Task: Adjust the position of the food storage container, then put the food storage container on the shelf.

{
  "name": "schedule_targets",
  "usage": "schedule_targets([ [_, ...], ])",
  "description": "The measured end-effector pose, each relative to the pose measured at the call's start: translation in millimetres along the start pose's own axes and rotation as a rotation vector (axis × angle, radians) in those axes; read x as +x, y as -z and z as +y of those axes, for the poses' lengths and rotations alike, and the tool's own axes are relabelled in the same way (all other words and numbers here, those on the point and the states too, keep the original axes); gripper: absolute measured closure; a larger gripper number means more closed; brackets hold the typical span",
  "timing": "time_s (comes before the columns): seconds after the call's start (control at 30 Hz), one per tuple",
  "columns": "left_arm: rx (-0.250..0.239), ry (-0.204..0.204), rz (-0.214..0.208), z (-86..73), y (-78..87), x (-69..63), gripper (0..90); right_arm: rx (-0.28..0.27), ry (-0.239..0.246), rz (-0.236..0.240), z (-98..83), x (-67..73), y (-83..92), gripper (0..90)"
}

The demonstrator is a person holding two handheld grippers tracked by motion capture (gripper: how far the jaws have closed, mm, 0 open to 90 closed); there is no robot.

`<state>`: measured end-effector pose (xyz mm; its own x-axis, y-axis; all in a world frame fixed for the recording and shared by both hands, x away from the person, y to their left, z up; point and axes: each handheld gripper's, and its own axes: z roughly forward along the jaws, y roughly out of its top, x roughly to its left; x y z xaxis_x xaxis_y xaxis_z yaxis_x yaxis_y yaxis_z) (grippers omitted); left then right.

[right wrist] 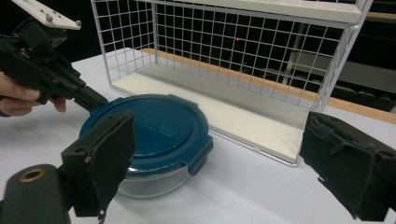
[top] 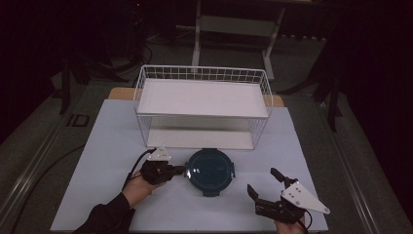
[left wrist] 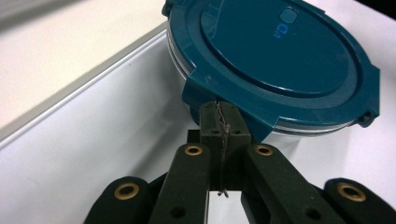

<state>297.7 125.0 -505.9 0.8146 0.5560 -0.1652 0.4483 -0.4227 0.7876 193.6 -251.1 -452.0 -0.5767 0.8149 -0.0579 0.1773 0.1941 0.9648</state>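
Could tip or slide the round box (top: 210, 171) away: left gripper (top: 180, 170) fingers closed, poking its side tab; right gripper (top: 263, 187) fingers wide open, near its other side.

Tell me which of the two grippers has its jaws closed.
The left gripper, at the round container's left edge: its jaws are pressed together by a lid clip. The right gripper, near the table's front edge, has its jaws spread wide.
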Motion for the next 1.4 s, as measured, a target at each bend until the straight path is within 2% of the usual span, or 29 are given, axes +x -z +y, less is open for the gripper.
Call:
schedule_targets([
  [0.13,0.009,-0.007,0.006,4.4,-4.2,0.1,89.8,-0.01,-0.004,-0.003,0.3,0.0,0.9,10.2],
  [0.3,-0.002,0.002,0.01,5.7,-7.7,-0.3,89.7,-0.008,0.012,-0.006,0.6,1.6,0.9,10.2],
  [0.37,0.0,0.003,0.031,6.4,-7.9,-0.7,88.7,-0.014,0.015,-0.015,0.3,1.8,1.0,10.2],
  [0.43,-0.019,0.0,0.034,6.8,-2.5,1.0,78.0,-0.016,0.012,-0.021,0.4,1.1,1.3,10.3],
  [0.47,-0.028,0.007,0.029,7.1,1.6,1.8,75.7,-0.017,0.013,-0.021,0.5,0.5,1.5,10.2],
  [0.57,-0.06,0.023,0.031,6.6,15.5,2.4,55.4,-0.022,0.011,-0.028,0.4,-0.1,2.3,10.2],
  [0.67,-0.102,0.057,-0.018,4.0,26.1,3.5,32.3,-0.016,0.009,-0.002,0.2,-0.1,-0.2,10.3],
  [0.73,-0.099,0.062,-0.037,4.1,30.1,1.7,18.1,-0.003,0.032,-0.007,-0.8,1.9,-3.2,10.3],
  [0.8,-0.088,0.05,-0.058,6.0,34.3,-3.6,12.0,-0.002,0.039,-0.003,-0.9,3.8,-4.3,10.3],
  [0.83,-0.088,0.05,-0.058,6.0,34.3,-3.6,6.1,-0.002,0.039,-0.003,-0.9,3.8,-4.3,10.3],
  [0.93,-0.072,0.055,-0.066,11.7,36.9,-9.5,5.0,-0.027,0.055,-0.015,1.2,5.3,-3.9,10.3],
  [1.1,-0.088,0.066,-0.062,20.8,40.0,-16.3,3.7,-0.035,0.053,-0.023,5.6,4.5,-2.3,10.3],
  [1.13,-0.095,0.072,-0.065,27.1,41.0,-18.5,3.7,-0.037,0.048,-0.019,6.7,4.2,-1.5,10.3],
  [1.17,-0.102,0.074,-0.062,29.2,40.9,-19.1,3.7,-0.039,0.035,0.013,9.4,2.6,-0.4,15.6],
  [1.27,-0.113,0.082,-0.054,33.9,40.3,-18.8,3.7,-0.056,0.018,0.04,10.3,2.0,0.2,14.8],
  [1.4,-0.126,0.117,-0.072,37.7,38.4,-16.9,2.6,-0.046,0.015,0.062,15.0,1.7,-0.7,15.3],
])
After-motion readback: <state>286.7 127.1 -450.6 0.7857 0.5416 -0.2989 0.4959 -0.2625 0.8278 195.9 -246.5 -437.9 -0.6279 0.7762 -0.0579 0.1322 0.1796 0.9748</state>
